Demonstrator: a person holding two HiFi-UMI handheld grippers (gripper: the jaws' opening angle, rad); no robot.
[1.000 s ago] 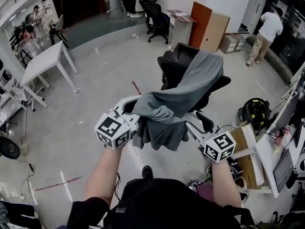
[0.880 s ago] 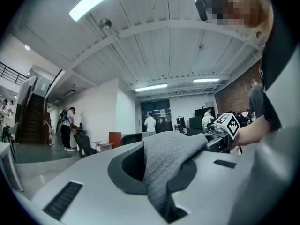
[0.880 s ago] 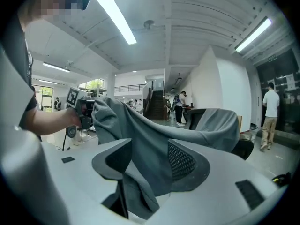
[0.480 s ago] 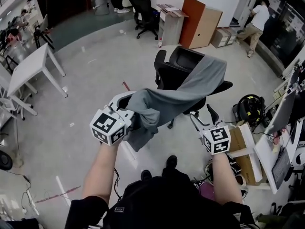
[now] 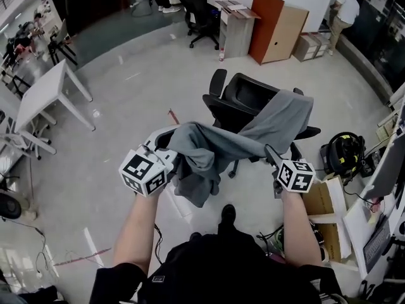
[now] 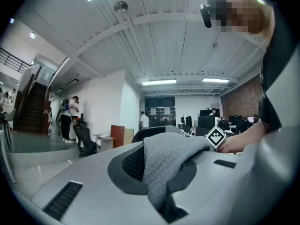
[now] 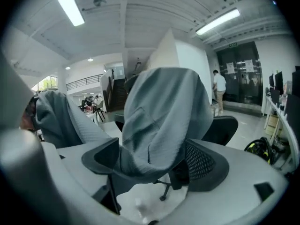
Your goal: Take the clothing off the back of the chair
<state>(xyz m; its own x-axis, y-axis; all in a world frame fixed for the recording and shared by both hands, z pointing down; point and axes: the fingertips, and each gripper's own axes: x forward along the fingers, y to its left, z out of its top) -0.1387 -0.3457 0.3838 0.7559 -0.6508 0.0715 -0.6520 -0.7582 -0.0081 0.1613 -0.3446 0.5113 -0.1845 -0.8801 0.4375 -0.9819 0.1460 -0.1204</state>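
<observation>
We see the black chair (image 5: 243,100) with the grey clothing (image 5: 215,147) draped over the top edge of its back and stretched to our left gripper (image 6: 161,172), jaws clamped on it; the jaws of our right gripper (image 7: 154,165) have just been opening, the cloth loose between them

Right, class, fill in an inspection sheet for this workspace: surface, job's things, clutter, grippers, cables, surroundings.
Surface: pale floor with a red tape mark.
Job's things: grey garment draped over the chair back, stretched to the left gripper.
Clutter: cardboard box at right.
Grippers: left gripper shut on garment; right gripper open, jaws have just been opening, garment between them, not pinched.
Cables: thin cable on floor at left.
Surroundings: white table, second chair, person far right.
</observation>
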